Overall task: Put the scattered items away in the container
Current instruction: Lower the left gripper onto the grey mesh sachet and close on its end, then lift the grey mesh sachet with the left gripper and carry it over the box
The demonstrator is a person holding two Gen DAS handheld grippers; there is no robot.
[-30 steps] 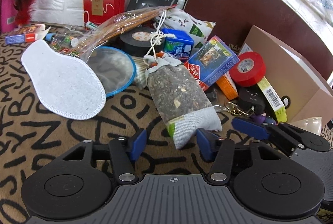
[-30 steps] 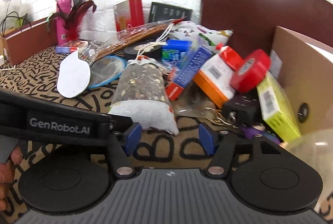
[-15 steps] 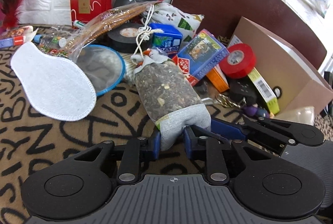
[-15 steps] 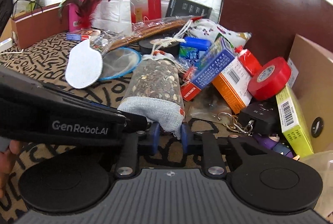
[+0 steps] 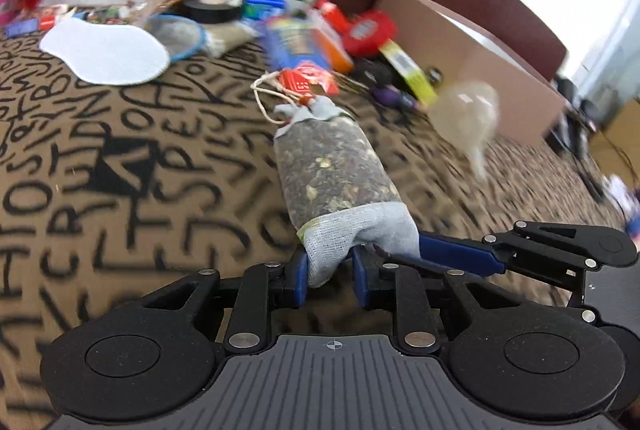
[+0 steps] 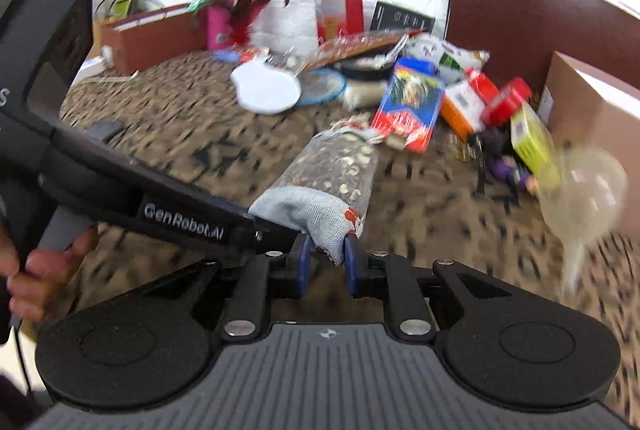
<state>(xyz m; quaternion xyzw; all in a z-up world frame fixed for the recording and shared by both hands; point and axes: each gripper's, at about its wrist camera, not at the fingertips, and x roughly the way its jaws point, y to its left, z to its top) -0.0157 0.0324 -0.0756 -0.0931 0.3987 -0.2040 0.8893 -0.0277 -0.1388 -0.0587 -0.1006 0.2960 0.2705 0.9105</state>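
Note:
A mesh sachet of dried herbs (image 5: 332,170) with a grey cloth bottom and string-tied top is held off the patterned cloth. My left gripper (image 5: 330,272) is shut on its grey bottom edge. My right gripper (image 6: 325,264) is shut on the same grey end (image 6: 316,206), beside the left one. The cardboard box (image 5: 472,58) stands at the right; it also shows in the right wrist view (image 6: 596,110). The other scattered items (image 5: 304,34) lie in a heap farther back.
A white insole (image 5: 106,50), a blue-rimmed disc (image 5: 180,34), black tape (image 5: 212,6), red tape (image 5: 368,32), boxes and a yellow pack (image 6: 530,140) crowd the back. A clear plastic piece (image 6: 584,182) lies by the box. A dark chair back (image 6: 540,18) stands behind.
Both grippers closed on the sachet's grey end, then pulled it out of the heap, back toward me and up. The views are blurred by the motion.

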